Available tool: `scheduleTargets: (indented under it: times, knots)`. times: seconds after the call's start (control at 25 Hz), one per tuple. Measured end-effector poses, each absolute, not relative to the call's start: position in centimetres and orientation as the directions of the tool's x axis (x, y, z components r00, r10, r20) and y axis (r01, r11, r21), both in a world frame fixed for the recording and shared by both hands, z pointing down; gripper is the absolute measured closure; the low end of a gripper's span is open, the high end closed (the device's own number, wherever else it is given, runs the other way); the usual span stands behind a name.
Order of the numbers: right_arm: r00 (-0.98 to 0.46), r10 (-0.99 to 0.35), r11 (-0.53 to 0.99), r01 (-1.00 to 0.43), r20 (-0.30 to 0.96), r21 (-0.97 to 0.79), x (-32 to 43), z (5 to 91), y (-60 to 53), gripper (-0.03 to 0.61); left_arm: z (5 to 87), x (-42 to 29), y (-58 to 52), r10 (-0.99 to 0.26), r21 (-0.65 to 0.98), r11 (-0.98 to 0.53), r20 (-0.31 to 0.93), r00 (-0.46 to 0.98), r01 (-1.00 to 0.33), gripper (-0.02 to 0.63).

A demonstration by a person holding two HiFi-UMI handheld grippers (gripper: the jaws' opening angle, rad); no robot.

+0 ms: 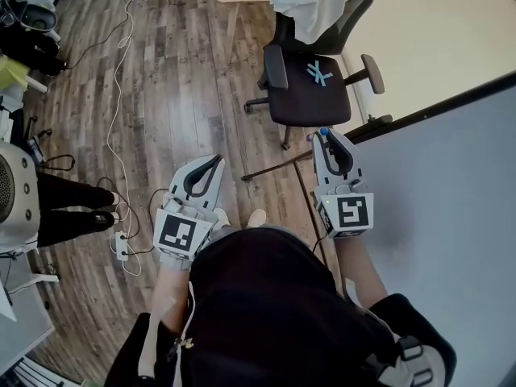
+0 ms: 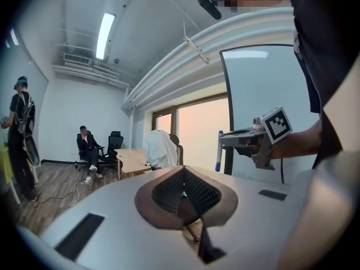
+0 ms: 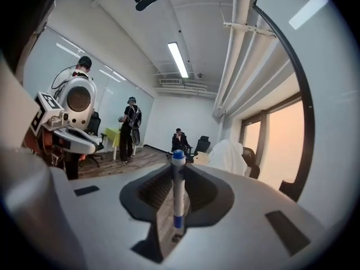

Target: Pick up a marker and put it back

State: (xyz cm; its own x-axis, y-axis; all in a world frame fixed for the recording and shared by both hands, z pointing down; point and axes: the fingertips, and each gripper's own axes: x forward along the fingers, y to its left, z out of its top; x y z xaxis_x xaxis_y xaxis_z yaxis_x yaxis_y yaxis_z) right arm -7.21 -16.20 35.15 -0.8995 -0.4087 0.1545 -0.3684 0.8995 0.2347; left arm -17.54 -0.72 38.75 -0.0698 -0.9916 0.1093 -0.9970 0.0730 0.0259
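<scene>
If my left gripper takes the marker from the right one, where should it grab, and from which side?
Likely the white barrel below the right gripper, coming in level from the left. The marker stands upright across those jaws with just its blue end above them, so the lower stretch is the free part. The left gripper is shut and must open first.

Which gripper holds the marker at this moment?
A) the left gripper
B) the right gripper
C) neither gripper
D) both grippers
B: the marker stands clamped between the jaws of the right gripper, while the left gripper is shut on nothing.
</scene>
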Motion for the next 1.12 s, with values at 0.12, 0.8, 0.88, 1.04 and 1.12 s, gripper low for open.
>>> scheduleTargets:
  times: [0.12, 0.8, 0.88, 1.04, 1.12]
  knots:
    - [-0.932, -0.337, 0.93, -0.307, 0.135, 0.2, -9.2, 34.6, -14.1, 0.499, 38.2, -18.5, 0.8, -0.989, 0.023, 0.114, 0.102, -0.111, -0.993, 0.606]
    - [-0.992, -0.039, 0.995, -0.029, 0.117, 0.092, -15.0, 35.5, -4.9, 0.499, 37.6, -20.6, 7.0, -0.952, 0.01, 0.292, 0.095, -0.29, -0.956, 0.606]
    - [-0.993, -0.017, 0.996, -0.007, 0.119, 0.087, -15.3, 35.8, -4.1, 0.499, 37.6, -20.9, 7.5, -0.947, 0.006, 0.309, 0.1, -0.307, -0.951, 0.606]
    - [-0.992, 0.019, 0.997, 0.029, 0.125, 0.076, -15.8, 36.2, -3.0, 0.499, 37.5, -21.9, 8.1, -0.937, -0.023, 0.334, 0.106, -0.334, -0.942, 0.606]
    - [-0.991, 0.031, 0.997, 0.041, 0.13, 0.069, -15.8, 36.5, -2.9, 0.499, 37.7, -22.0, 8.0, -0.937, -0.026, 0.334, 0.101, -0.335, -0.942, 0.606]
